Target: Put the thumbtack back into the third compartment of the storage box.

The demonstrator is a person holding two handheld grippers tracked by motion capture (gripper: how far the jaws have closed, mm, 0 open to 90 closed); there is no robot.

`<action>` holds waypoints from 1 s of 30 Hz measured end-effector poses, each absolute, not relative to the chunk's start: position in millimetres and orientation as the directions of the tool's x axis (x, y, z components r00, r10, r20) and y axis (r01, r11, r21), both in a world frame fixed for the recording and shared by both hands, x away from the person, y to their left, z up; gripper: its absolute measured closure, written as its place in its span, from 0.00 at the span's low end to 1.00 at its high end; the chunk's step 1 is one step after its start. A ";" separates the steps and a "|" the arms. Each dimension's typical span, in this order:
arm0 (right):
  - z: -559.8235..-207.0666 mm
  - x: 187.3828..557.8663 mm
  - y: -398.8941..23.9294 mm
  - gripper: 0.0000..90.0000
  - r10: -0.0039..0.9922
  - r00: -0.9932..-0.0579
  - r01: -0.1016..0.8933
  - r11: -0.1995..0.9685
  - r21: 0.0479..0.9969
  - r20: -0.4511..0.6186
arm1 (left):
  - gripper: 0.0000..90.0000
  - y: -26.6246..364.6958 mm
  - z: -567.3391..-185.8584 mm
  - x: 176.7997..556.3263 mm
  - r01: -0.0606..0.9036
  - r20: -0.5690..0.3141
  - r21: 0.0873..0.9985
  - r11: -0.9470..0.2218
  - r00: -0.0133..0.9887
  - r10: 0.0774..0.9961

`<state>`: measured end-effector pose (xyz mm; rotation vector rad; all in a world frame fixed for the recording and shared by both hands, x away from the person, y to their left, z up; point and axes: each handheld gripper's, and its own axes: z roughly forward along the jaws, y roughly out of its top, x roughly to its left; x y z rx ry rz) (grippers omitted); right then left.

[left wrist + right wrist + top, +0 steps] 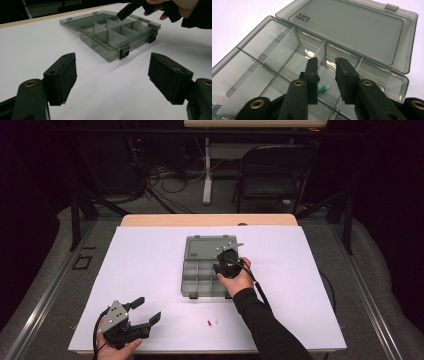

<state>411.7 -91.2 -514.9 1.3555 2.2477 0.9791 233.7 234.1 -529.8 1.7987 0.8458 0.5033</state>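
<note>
At the left of the high view, near the front edge of the white sheet [150, 270] that covers the table, the left gripper [146, 312] rests in the person's left hand [117, 347], its black jaws spread wide with nothing between them. The left gripper view shows the same: two black pads [62, 75] well apart over bare white surface, pointing toward the box.

Further right, just in front of the box on the white sheet, lie a small red piece [207, 323] and a small white piece [217, 322], close together and apart from both grippers.

In the middle stands the smoky grey transparent plastic organiser box [197, 280], divided into compartments by thin walls, its hinged lid [207, 247] lying open flat behind it. Two black latches [124, 52] hang on its front wall.

At the right side of the box, the right gripper [226, 265], held in the person's right hand [237, 281] with a black sleeve [265, 325] behind it, points down into the tray. In the right gripper view its jaws stand a little apart, gripping nothing. A small green piece with a white tip [323, 88] lies on the floor of a compartment just below and between them, touching neither pad.
</note>
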 end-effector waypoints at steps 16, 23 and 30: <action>-499.9 380.1 -100.9 0.54 0.839 -0.542 0.564 0.324 0.760 0.044 | 0.25 233.9 -529.9 233.6 0.312 -0.051 0.926 -0.212 0.660 0.749; -497.2 345.9 -110.6 0.53 0.814 -0.578 0.522 0.309 0.795 0.063 | 0.25 233.3 -529.8 233.4 0.311 -0.047 0.926 -0.216 0.660 0.749; -505.2 301.1 -119.8 0.53 0.786 -0.616 0.471 0.320 0.822 0.047 | 0.25 232.8 -530.1 233.2 0.314 -0.045 0.924 -0.218 0.657 0.753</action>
